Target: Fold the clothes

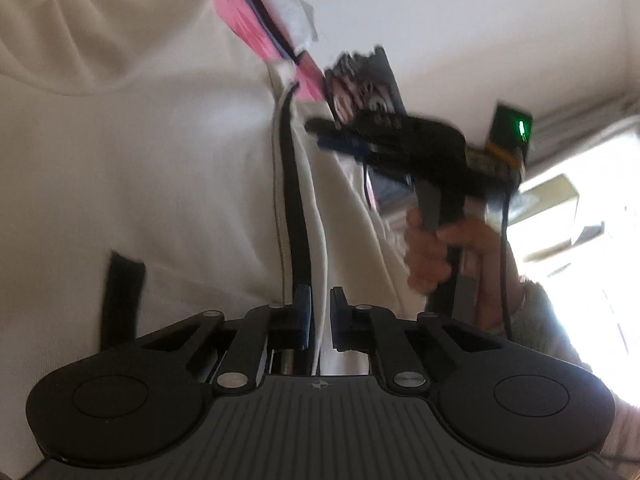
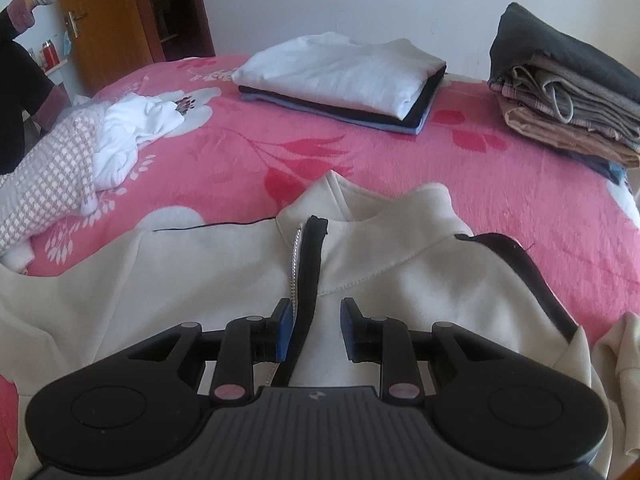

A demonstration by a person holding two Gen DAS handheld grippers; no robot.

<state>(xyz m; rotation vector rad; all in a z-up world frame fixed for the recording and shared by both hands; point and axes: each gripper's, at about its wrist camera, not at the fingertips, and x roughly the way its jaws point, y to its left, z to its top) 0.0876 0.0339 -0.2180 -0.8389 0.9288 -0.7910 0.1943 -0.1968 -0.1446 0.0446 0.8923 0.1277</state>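
A cream zip-up jacket (image 2: 400,280) lies spread on the pink floral bedcover (image 2: 240,152), collar pointing away from me. Its black zipper trim (image 2: 310,276) runs down between the fingers of my right gripper (image 2: 314,328), which stands open above the chest; the left pad is beside the trim and the right pad is apart from it. In the left wrist view the jacket (image 1: 160,160) fills the frame. My left gripper (image 1: 320,312) is shut on the front edge by the black trim (image 1: 294,200). Farther along that edge, a hand (image 1: 440,252) holds the right gripper (image 1: 316,134).
A neat stack of folded shirts (image 2: 344,76) sits at the back middle of the bed, and a second stack of folded trousers (image 2: 568,92) at the back right. Unfolded white (image 2: 132,132) and checked (image 2: 48,168) garments lie at the left. A wooden door (image 2: 108,28) stands behind.
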